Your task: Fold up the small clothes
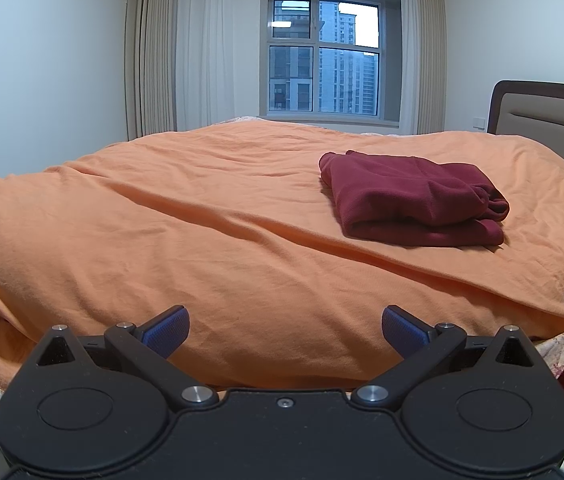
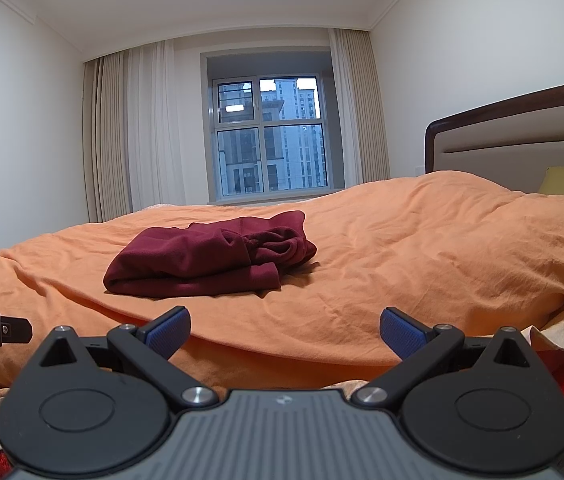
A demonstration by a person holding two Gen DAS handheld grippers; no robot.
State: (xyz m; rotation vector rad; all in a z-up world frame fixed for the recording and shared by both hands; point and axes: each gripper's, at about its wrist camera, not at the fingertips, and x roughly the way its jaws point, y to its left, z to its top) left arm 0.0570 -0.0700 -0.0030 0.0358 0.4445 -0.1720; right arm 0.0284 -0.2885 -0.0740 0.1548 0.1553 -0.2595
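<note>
Folded maroon garment (image 1: 412,198) lying on orange duvet (image 1: 202,216), left tool (image 1: 285,330) and right tool (image 2: 285,330) both spread, empty, near bed edge, window (image 2: 270,136), curtains (image 2: 138,128), headboard (image 2: 522,140) beyond

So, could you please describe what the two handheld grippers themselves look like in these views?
Both look alike: matte black bodies with two round discs, angled black linkage bars and silver pivot bolts. The left gripper and right gripper each carry fingers faced with textured blue pads. The right gripper's centre plate is ribbed grey; the left's is plain black. No hands or sleeves show.
</note>
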